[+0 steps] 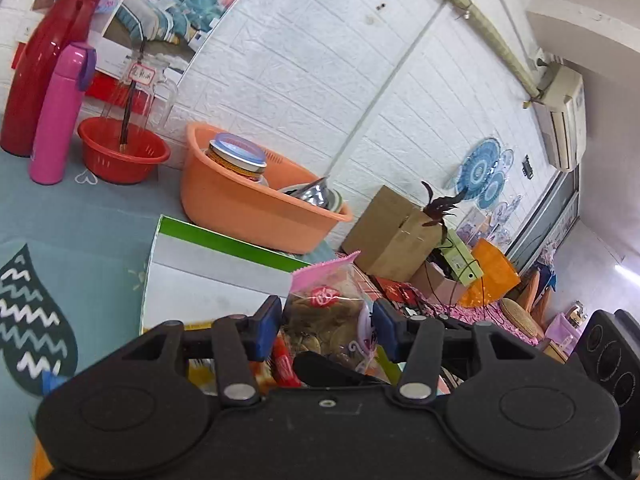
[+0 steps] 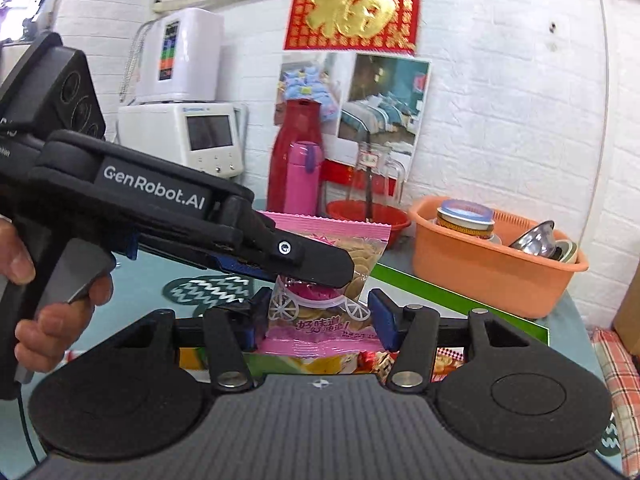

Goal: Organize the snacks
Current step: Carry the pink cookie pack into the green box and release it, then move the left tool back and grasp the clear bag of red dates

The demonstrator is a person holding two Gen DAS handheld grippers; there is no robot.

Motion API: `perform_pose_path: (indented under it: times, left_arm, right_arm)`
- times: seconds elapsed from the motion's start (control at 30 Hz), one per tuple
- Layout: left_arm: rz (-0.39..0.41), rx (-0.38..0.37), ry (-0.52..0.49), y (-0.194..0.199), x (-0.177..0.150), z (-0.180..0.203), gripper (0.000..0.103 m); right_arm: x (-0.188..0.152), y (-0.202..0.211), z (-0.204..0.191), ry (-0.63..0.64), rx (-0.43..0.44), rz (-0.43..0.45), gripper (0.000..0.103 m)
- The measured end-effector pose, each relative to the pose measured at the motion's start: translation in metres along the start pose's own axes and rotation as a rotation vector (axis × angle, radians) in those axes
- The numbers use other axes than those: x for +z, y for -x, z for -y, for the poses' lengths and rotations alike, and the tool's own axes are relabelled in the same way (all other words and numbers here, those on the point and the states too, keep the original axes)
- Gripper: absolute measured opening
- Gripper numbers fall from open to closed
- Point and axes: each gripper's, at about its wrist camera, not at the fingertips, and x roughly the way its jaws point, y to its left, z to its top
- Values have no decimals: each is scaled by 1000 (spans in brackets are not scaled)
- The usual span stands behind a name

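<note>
A: Left wrist view first. What does the left gripper [image 1: 326, 330] have?

B: A clear bag [image 1: 324, 304] of round biscuits with a pink crimped top. It sits between the 2 blue pads, which are drawn in against its sides, so I read it as grasped. The bag stands up from the jaws, pink edge highest, leaning toward the orange tub [image 1: 256, 200].

A: And under it?

B: A white box [image 1: 208, 276] with a green edge on the teal table [image 1: 80, 208], plus a few bright wrappers low down, mostly hidden behind the gripper body.

A: Right wrist view?

B: The same bag [image 2: 320, 320] fills the gap of the right gripper [image 2: 318, 322]. Its pads stand at the bag's 2 edges; whether they press on it I cannot tell. The left gripper [image 2: 310, 270] comes in from the left, held by a hand [image 2: 52, 300], clamped across the bag's middle.

A: The bag's axis here?

B: Long axis runs from the pink seam near the camera away to the far pink seam, tipped upward. Printed face toward the camera.

A: How far along?

B: Early, I judge. 1 bag is lifted clear of the table and not yet placed anywhere. More packets [image 2: 372, 360] lie beneath in the right view, so sorting is left. Where snacks belong, the views do not show.
</note>
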Motion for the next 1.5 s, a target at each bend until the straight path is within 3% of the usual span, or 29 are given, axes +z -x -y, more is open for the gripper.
perform_pose_path:
  times: [0.33,0.37,0.4,0.43,0.5,0.77,1.0,1.27,1.5]
  left_arm:
    - [-50,40,53,-45,21,-45,54]
    - [-63,56,56,-47,21,-47,75]
    - [-73,75,57,-48,20,-48,103]
    - [-74,100,55,-47,19,-49,103]
    - [-55,146,24,-43,15,-47,103]
    - [-63,148,-9,-20,10,-34,103]
    - [-43,156,-21,37,-3,-8,103]
    - [-55,206,-49,106,-41,3,103]
    - [-103,290,-23,127,-81,-21,103]
  right_arm:
    - [7,-63,26,-59,21,-101,89]
    - [6,-66,26,-53,19,-106,90]
    - [5,-70,25,-45,16,-121,94]
    - [6,-75,26,-38,15,-150,103]
    - [4,-76,23,-26,-19,-168,103]
    - [2,-59,18,-1,-36,-183,103]
    - [6,-1,-4,-6,-25,-106,103]
    - [-12,61,-38,-39,79,-45,103]
    - [-35,69,-64,-101,174,-99,103]
